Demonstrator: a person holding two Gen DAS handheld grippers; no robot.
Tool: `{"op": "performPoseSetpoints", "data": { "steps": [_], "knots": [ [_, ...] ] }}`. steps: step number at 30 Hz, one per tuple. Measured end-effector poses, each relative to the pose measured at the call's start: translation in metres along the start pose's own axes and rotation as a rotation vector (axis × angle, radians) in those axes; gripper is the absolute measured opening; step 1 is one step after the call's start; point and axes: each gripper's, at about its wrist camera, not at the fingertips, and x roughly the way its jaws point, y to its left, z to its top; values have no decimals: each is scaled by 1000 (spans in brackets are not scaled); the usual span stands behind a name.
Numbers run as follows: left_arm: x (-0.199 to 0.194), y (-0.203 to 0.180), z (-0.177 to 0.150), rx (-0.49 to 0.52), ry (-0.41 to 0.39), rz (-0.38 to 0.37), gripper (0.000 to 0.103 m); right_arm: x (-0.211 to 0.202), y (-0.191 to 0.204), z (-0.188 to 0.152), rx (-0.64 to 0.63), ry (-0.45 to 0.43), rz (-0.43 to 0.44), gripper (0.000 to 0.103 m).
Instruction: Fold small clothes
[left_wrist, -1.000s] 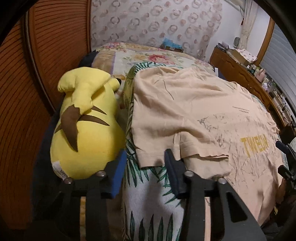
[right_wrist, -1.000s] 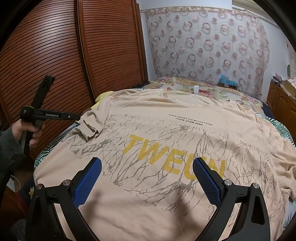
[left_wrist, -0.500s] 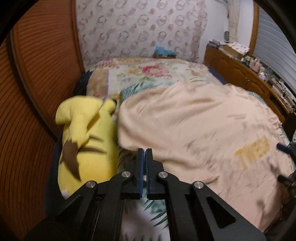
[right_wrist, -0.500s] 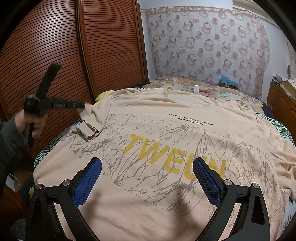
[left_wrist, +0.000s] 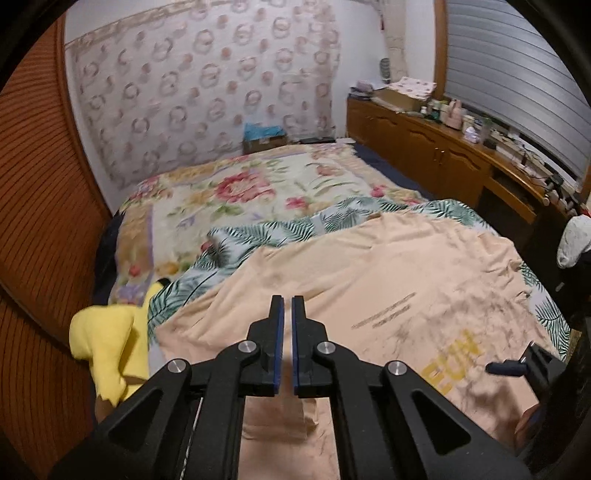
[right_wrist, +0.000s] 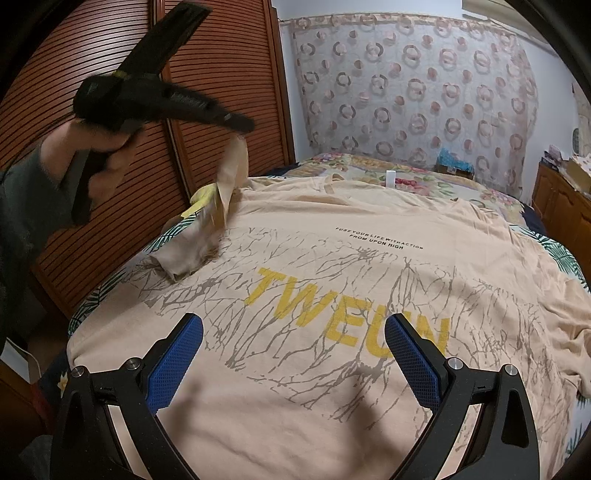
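The left gripper (right_wrist: 242, 133) is raised above the bed's left edge, and its fingers (left_wrist: 277, 332) are pressed almost together on the sleeve (right_wrist: 225, 184) of the peach T-shirt (right_wrist: 369, 295), which hangs down from them as a twisted strip to the shoulder of the shirt (in the left wrist view the cloth shows only below the fingers, so the pinch itself I judge mostly from the right wrist view). The rest of the shirt lies flat on the bed (left_wrist: 258, 192), print side up, with the yellow word and the small black lines readable; its long axis runs from the hem, just under the right gripper (right_wrist: 293, 354), away toward the collar at the far side. The body of the shirt therefore lies ahead of and to the right of the left fingers, and this is the relation that matters: I think the sleeve must be carried across to the right, over the print, to make the first fold. The left hand is clearly the nearer one for this. The right fingers (right_wrist: 177, 354) stand wide apart and hold nothing, hovering low over the hem; they look ready to press or pick the bottom edge. To the left of the left fingers a yellow plush toy (left_wrist: 107, 350) lies against the wooden louvred door (right_wrist: 221, 92), near the shirt's edge but not on it, so it should not block the way. Beyond the collar the floral blanket (left_wrist: 240, 184) is well apart from the work.
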Motion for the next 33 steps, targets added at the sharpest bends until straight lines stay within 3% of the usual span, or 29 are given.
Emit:
{"op": "performPoseSetpoints", "data": {
  "steps": [1, 4, 6, 7, 17, 24, 28, 33],
  "knots": [
    [-2, 0, 1, 1, -4, -4, 11, 0, 0, 0, -1, -1, -1, 99],
    [-5, 1, -5, -10, -3, -9, 41, 0, 0, 0, 0, -3, 1, 99],
    [-5, 4, -11, -19, 7, -12, 71, 0, -1, 0, 6, -4, 5, 99],
    [-4, 10, -18, -27, 24, -8, 75, 0, -2, 0, 8, -3, 6, 99],
    [12, 31, -99, -83, 175, 41, 77, -1, -5, -1, 22, -2, 25, 99],
    [39, 31, -131, -80, 261, 51, 80, -4, -13, -2, 23, 8, 14, 99],
    [43, 36, -137, -135, 235, 26, 83, -10, -20, -1, 29, 9, 5, 99],
    [41, 35, -147, -138, 154, 38, 94, -24, -38, -1, 37, 3, -35, 99]
  ]
}}
